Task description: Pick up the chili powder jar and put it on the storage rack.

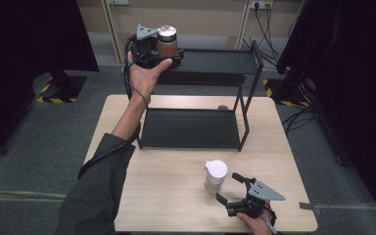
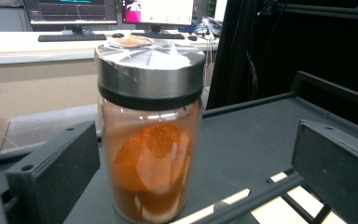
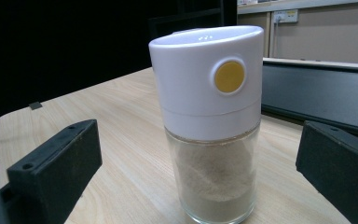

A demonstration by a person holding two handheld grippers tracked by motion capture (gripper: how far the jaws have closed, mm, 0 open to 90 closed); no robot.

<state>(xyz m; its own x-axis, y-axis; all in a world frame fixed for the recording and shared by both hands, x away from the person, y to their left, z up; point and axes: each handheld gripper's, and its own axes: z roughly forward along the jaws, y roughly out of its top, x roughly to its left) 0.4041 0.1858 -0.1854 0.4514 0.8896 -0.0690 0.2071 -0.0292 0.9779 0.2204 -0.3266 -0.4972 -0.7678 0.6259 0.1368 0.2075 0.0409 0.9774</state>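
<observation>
A glass jar of orange powder [image 1: 166, 43] with a metal lid stands at the left end of the black rack's top shelf [image 1: 220, 61]. My left gripper [image 1: 172, 55] reaches around it, held up by the person's hand. In the left gripper view the jar [image 2: 149, 140] stands between the jaws of the left gripper [image 2: 196, 154] with a gap on each side, so it is open. A glass shaker of pale powder [image 1: 215, 175] with a white cap stands on the wooden table [image 1: 166, 196]. My right gripper [image 1: 228, 188] is open just to its right. The shaker [image 3: 212, 126] stands untouched between the jaws of the right gripper [image 3: 198, 144].
The rack's lower shelf [image 1: 191, 128] lies bare on the table's far half. A small brown object [image 1: 223, 107] sits behind it. Dark screens stand left and right of the table, and cables lie on the floor at the back right.
</observation>
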